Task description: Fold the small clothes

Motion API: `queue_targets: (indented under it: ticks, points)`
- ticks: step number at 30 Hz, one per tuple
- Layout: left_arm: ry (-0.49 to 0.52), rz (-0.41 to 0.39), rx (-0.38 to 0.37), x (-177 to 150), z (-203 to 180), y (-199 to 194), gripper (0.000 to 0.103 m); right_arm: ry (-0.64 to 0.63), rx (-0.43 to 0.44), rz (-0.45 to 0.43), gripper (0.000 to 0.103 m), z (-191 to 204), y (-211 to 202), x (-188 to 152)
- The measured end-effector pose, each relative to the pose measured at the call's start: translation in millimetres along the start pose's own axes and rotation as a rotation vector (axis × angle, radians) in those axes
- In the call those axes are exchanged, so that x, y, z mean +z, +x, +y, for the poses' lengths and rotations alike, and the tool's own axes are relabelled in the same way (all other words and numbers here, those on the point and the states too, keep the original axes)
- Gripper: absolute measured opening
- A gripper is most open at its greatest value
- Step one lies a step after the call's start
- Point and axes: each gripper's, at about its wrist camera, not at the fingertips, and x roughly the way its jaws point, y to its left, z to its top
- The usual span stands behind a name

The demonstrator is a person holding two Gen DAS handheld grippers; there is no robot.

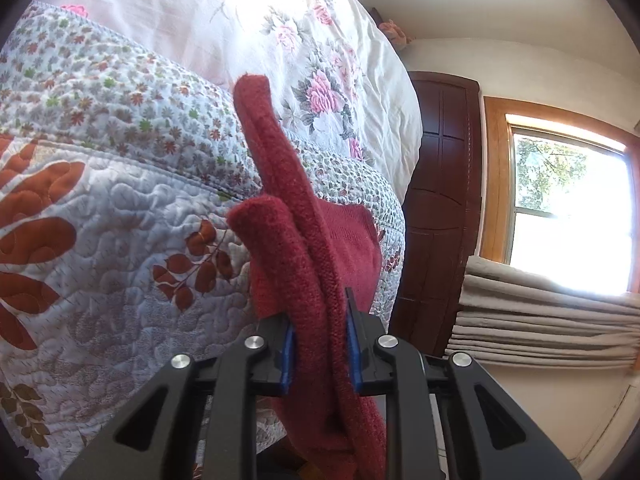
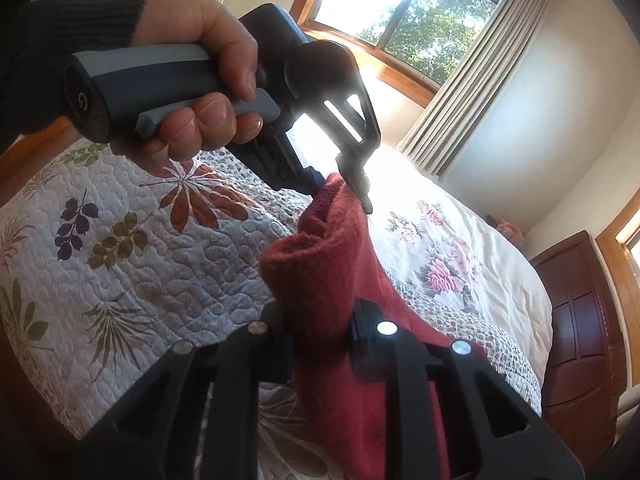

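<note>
Left wrist view, nearest: my left gripper [image 1: 321, 344], at 6 o'clock, is clamped on a thick fold of the red knitted garment [image 1: 304, 248]; both blue pads [image 1: 353, 354] press into the wool. The garment rises from the jaws toward 12 o'clock in two rolled edges, and a flatter part of it lies on the quilted bedspread [image 1: 120, 208] at about 3 o'clock of the jaws. Beyond the bedspread, at 12 o'clock, lies a floral duvet [image 1: 304, 60]; at 3 o'clock stand a dark wooden cabinet [image 1: 444, 184], a window [image 1: 568, 208] and a grey curtain [image 1: 540, 320].

Right wrist view, nearest: my right gripper [image 2: 323, 338], at 6 o'clock, is likewise closed on a bunched roll of the same garment [image 2: 320, 264], which hangs above the bedspread [image 2: 140, 280]. Farther off, at 12 o'clock, my left hand [image 2: 208, 76], in a dark sleeve [image 2: 72, 40], squeezes the handle of the left gripper [image 2: 352, 192], whose tips pinch the garment's far end. Behind, at 1 o'clock, are the window [image 2: 400, 4] and curtain [image 2: 488, 64].
</note>
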Motion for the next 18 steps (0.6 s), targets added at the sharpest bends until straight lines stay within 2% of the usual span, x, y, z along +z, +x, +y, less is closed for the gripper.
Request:
queue_targets:
  ticks: [13, 18]
  points:
    - [0.116, 0.001, 0.068, -3.0, -102.1, 23.5, 0.019, 0.157, -0.028, -0.047, 0.018, -59.2, -29.8, -14.1]
    - [0.15, 0.011, 0.092, -10.7, -123.4, 31.6, 0.019, 0.207, -0.036, -0.06, 0.018, -80.1, -40.5, -24.5]
